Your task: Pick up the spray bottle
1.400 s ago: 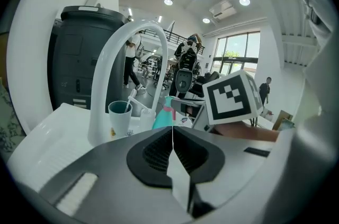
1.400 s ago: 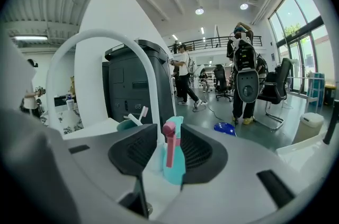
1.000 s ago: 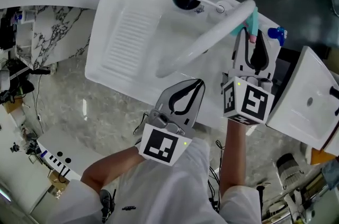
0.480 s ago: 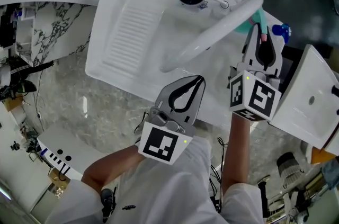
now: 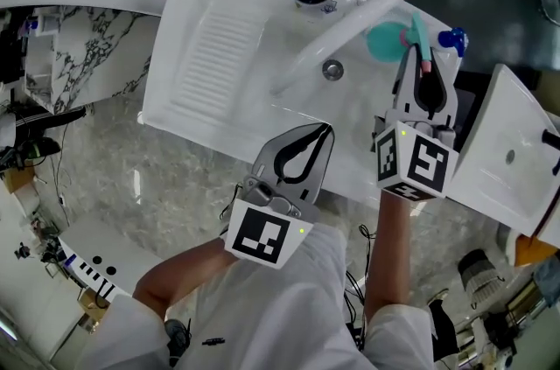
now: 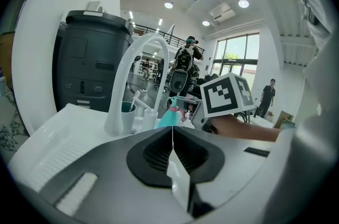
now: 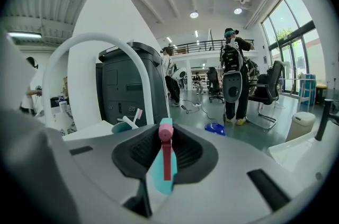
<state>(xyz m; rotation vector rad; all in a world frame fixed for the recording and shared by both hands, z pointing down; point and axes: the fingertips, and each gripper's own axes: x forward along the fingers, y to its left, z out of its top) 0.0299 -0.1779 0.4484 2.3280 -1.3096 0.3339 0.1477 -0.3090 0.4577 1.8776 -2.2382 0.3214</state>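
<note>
**Finding 1.** The right gripper [image 5: 423, 69] has changed state. The frame from a second ago shows its fingers spread wide around the head of the spray bottle [image 5: 383, 42]. They have just been closing and are now clenched on the bottle's neck. The right gripper view confirms this: the pink trigger [image 7: 166, 157] and the teal body sit squarely between the pads.

**Finding 2.** The bottle is at the 2 o'clock corner of the sink [image 5: 219, 45], at 3 o'clock of the faucet [image 5: 350, 27]. Its teal body now shows clear of the spout arch, which covered most of it in the earlier frames. Whether the base has left the sink deck cannot be told.

**Finding 3.** The left gripper [image 5: 325, 132] is unchanged. Its fingers are clenched on nothing, and it idles at the sink's 6 o'clock edge.

**Assessment.** The grasp appears to be made, and what remains is a clear lift. The hold is high on the bottle, so the body may swing. The spout stands near at 9 o'clock and should be avoided on the way up.
</note>
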